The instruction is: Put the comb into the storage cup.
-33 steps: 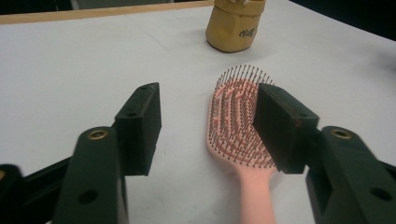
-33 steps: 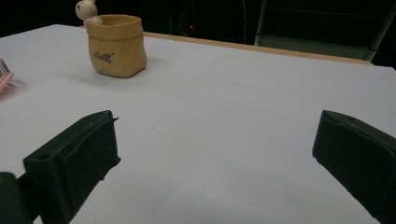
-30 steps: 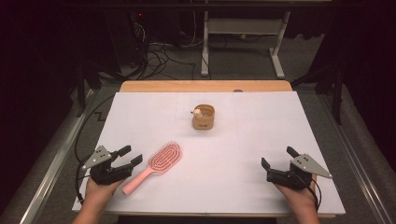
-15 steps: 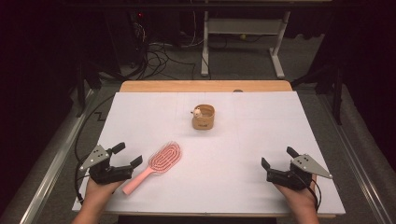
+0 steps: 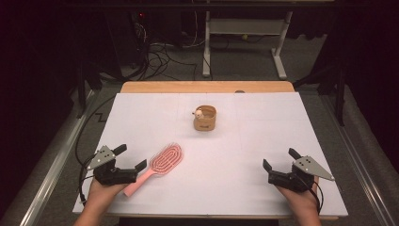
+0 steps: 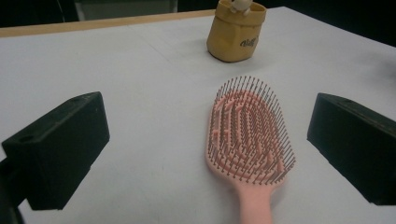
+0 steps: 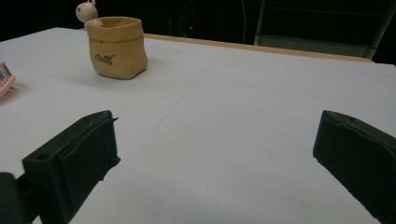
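1. My left gripper (image 5: 131, 157): held low at the near left corner of the table; jaws spread wide, nothing between the pads; in the left gripper view the two black jaws stand either side of the brush without touching it; grey three-cornered plate on top, cable trailing off the near edge.
2. My right gripper (image 5: 280, 158): held low at the near right of the table; jaws likewise spread wide and holding nothing; in the right gripper view bare white surface lies between them; grey plate on top.
3. Pink hairbrush (image 5: 160, 165): oval paddle head, vented, bristles facing up; lies flat on the white surface just beside my left gripper, handle towards me and to the left, head angled away to the right; the handle end lies close by the nearer jaw, contact I cannot tell; the tip of the head shows at the left edge of the right gripper view (image 7: 5, 78).
4. Tan sack-shaped pot (image 5: 205, 118): upright, well beyond the brush, near the middle of the far half of the table; dark lettering on its side (image 6: 249, 42), too small and blurred for me to read; the same line of script shows in the right gripper view (image 7: 106, 58), also illegible.
5. Small pale animal figure (image 5: 198, 112): perched at the pot's rim, on its left side in the high view.
6. Table (image 5: 263, 136): white covering, wooden edge along the far side.
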`<action>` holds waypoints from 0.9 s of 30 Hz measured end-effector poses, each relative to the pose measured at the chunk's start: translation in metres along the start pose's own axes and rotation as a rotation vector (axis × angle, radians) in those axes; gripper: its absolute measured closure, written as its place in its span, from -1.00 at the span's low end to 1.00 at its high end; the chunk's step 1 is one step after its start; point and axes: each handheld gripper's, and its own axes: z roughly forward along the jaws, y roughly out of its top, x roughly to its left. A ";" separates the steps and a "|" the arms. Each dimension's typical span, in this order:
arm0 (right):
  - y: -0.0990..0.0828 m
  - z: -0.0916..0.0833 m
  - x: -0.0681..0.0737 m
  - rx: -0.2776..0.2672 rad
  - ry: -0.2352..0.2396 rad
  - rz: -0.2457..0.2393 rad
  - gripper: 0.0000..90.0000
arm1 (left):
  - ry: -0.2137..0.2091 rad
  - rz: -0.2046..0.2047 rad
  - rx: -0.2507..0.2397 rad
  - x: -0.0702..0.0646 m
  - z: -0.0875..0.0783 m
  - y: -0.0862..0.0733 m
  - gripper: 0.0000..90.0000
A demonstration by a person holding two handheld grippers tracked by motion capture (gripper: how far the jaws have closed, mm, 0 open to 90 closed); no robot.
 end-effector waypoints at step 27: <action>0.002 -0.002 -0.001 -0.008 0.003 -0.022 -0.99 | -0.030 0.110 0.346 -0.013 0.025 -0.001 -1.00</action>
